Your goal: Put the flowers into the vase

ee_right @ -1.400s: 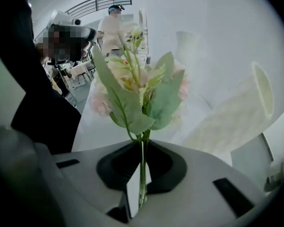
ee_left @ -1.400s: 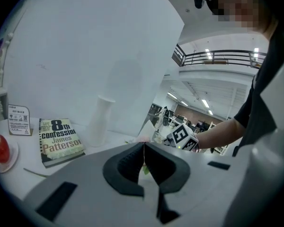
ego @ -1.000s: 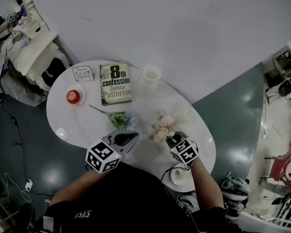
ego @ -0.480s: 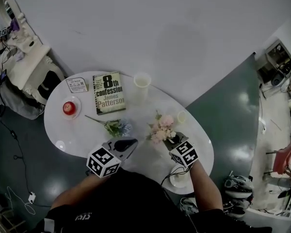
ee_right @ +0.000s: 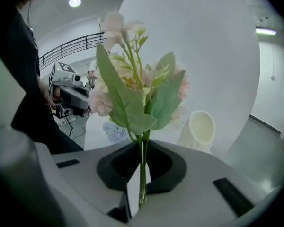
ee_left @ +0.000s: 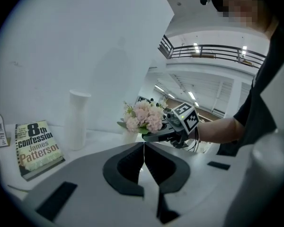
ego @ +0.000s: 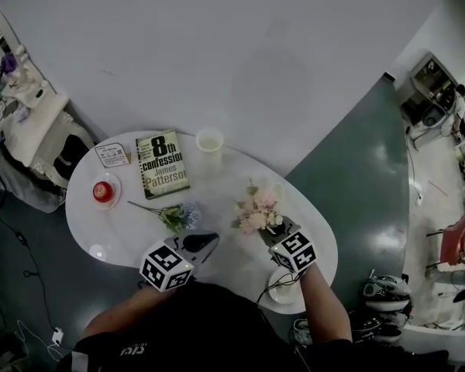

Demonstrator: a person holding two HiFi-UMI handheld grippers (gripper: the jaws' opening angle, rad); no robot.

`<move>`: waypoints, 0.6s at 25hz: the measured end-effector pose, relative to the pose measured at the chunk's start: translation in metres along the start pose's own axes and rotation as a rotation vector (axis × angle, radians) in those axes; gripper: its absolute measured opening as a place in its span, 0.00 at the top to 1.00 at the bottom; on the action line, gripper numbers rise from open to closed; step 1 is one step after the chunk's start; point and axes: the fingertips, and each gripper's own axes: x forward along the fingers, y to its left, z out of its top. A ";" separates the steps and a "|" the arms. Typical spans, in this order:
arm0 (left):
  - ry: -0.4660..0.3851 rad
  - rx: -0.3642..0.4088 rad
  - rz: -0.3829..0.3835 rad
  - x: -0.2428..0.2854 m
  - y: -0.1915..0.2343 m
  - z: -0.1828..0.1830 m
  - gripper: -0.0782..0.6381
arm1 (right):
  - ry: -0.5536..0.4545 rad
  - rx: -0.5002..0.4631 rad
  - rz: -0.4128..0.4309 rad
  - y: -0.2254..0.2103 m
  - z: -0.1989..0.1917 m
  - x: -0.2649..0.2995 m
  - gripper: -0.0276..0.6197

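A bunch of pink flowers (ego: pixel 257 211) hangs above the white table (ego: pixel 132 235), its green stem clamped in my shut right gripper (ego: pixel 273 229). In the right gripper view the stem (ee_right: pixel 142 174) runs up between the jaws of the gripper (ee_right: pixel 142 167) to the blooms (ee_right: pixel 132 89). The tall white vase (ego: pixel 209 142) stands at the table's far edge, beyond the bunch; it shows too in the right gripper view as the vase (ee_right: pixel 201 126). A blue flower bunch (ego: pixel 178 217) lies on the table just ahead of my left gripper (ego: pixel 199 243), which is shut and empty (ee_left: pixel 143 148).
A book (ego: pixel 163 165) lies left of the vase, with a small card (ego: pixel 112 156) beside it. A red apple on a saucer (ego: pixel 102 192) sits at the left end. A small cup (ego: pixel 279 191) stands behind the pink bunch. A plate (ego: pixel 283 287) is under my right arm.
My right gripper has lifted the pink bunch up off the table and tilted it. My left gripper has shifted a little near the blue flowers, still shut.
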 end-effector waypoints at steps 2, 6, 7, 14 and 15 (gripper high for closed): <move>0.007 0.004 -0.011 0.003 -0.003 0.000 0.87 | -0.030 0.006 0.000 0.000 0.007 -0.007 0.89; 0.021 0.011 -0.030 0.010 -0.007 0.001 0.87 | -0.104 0.017 -0.007 -0.005 0.026 -0.022 0.89; 0.024 0.013 -0.034 0.012 -0.008 0.001 0.87 | -0.121 0.018 -0.010 -0.007 0.031 -0.025 0.89; 0.028 0.019 -0.047 0.019 -0.008 0.002 0.87 | -0.182 0.018 -0.024 -0.017 0.052 -0.041 0.89; 0.028 0.018 -0.049 0.020 -0.009 0.002 0.87 | -0.186 0.016 -0.028 -0.019 0.054 -0.042 0.89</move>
